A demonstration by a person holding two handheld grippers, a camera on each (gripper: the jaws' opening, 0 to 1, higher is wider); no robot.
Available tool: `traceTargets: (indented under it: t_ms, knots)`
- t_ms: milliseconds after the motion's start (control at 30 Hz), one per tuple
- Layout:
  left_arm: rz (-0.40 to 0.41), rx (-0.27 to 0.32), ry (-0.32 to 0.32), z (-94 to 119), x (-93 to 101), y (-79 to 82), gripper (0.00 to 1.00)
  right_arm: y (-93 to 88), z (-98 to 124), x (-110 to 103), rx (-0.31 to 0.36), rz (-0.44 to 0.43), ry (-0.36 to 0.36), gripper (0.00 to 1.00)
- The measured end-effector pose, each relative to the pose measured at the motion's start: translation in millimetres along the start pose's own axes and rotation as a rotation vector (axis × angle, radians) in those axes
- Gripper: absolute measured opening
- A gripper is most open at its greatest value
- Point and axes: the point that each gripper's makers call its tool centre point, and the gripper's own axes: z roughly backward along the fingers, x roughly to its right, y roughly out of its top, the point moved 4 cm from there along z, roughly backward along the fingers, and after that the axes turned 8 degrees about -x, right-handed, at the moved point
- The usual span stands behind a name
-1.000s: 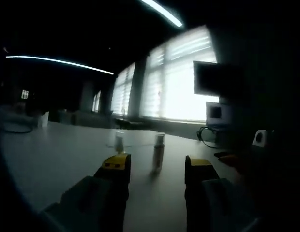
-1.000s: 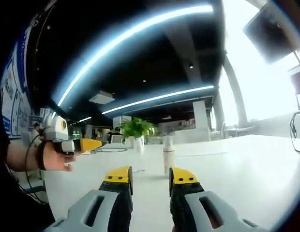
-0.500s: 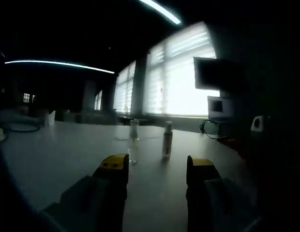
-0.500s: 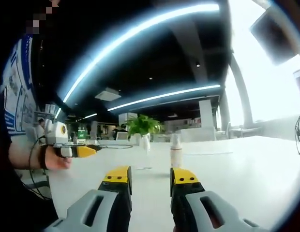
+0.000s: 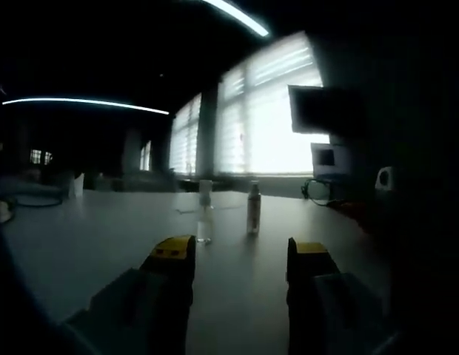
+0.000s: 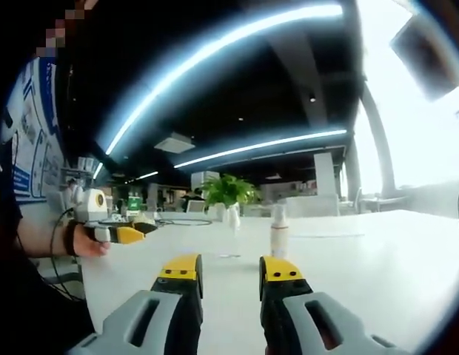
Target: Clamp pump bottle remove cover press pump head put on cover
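Observation:
A small white pump bottle [image 5: 253,210] stands upright on the white table [image 5: 104,244], well beyond my left gripper [image 5: 238,253]. That gripper is open with nothing between its yellow tips. A small clear piece [image 5: 205,220] stands upright just left of the bottle; whether it is the cover I cannot tell. In the right gripper view the bottle [image 6: 278,231] stands ahead of my right gripper [image 6: 231,270], slightly right of its gap. This gripper is open and empty. The clear piece [image 6: 233,217] is farther back. My left gripper [image 6: 124,234] shows at the left, held in a hand [image 6: 85,241].
A potted plant [image 6: 226,191] stands at the table's far end. Bright windows [image 5: 277,118] and a dark monitor [image 5: 318,109] lie beyond the table, and cables [image 5: 318,194] rest at its far right. A person's body [image 6: 22,222] is at the left edge.
In the left gripper view the bottle and clear piece look smaller and farther off, so the left gripper has drawn back. The right gripper view has shifted slightly, and the bottle sits a little more to the right.

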Motion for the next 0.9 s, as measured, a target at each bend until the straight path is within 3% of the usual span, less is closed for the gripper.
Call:
traceTargets:
  t_ms: [200,467,700,900]
  knots:
    - [-0.010,0.019,0.006,2.8,3.0,0.9,0.39,-4.8,-1.6,-3.6,-0.030,0.052,0.022,0.34]
    - [0.000,0.025,0.005,6.8,6.5,-0.8,0.38,-5.6,-2.8,-1.2,-0.035,0.027,0.019,0.33]
    - [-0.021,0.003,-0.028,4.5,10.6,-4.9,0.38,-8.1,-3.8,-3.4,-0.054,0.048,0.018,0.34]
    - [-0.015,-0.004,-0.018,4.6,7.9,-6.2,0.38,-13.3,-6.0,-1.7,-0.078,0.086,0.026,0.37]
